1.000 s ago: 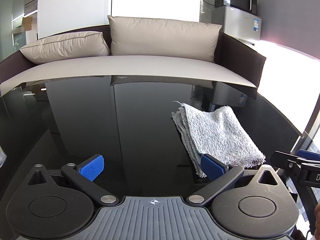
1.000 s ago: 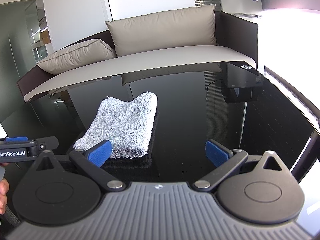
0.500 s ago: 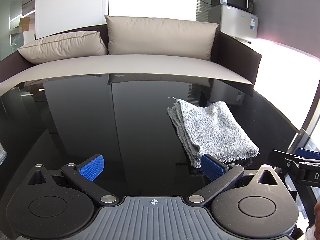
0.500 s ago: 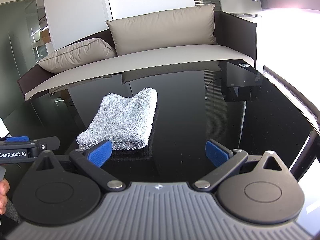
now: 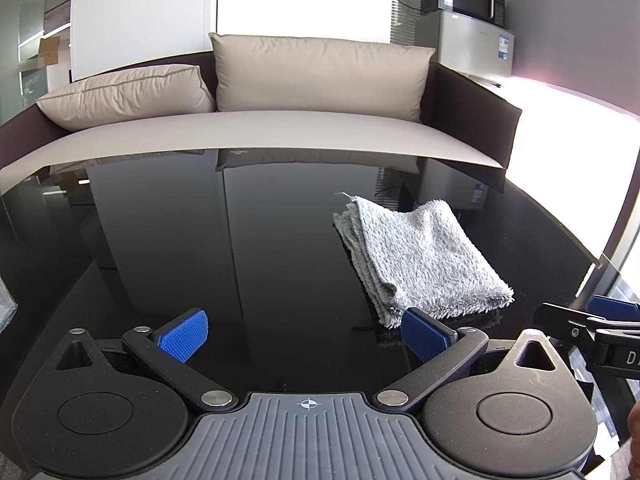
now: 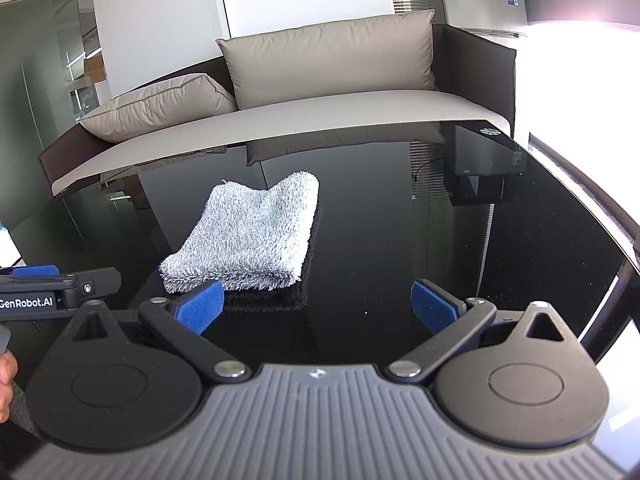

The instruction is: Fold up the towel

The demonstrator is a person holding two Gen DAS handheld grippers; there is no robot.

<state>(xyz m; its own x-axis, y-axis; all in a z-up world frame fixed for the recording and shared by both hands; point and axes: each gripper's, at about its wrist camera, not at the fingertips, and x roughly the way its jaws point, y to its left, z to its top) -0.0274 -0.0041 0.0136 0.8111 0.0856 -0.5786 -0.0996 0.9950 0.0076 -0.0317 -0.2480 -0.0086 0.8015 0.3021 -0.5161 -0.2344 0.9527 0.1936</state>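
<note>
A folded grey towel (image 5: 424, 256) lies on a glossy black surface (image 5: 240, 240). Left tool (image 5: 306, 336) and right tool (image 6: 318, 308) hover level just short of the towel, both spread wide, gripping nothing.

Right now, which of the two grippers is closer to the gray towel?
Hard to call; roughly equal. The left gripper sits left of the towel, its right pad at the near corner. The right gripper sits right of it, its left pad at the near edge.
</note>
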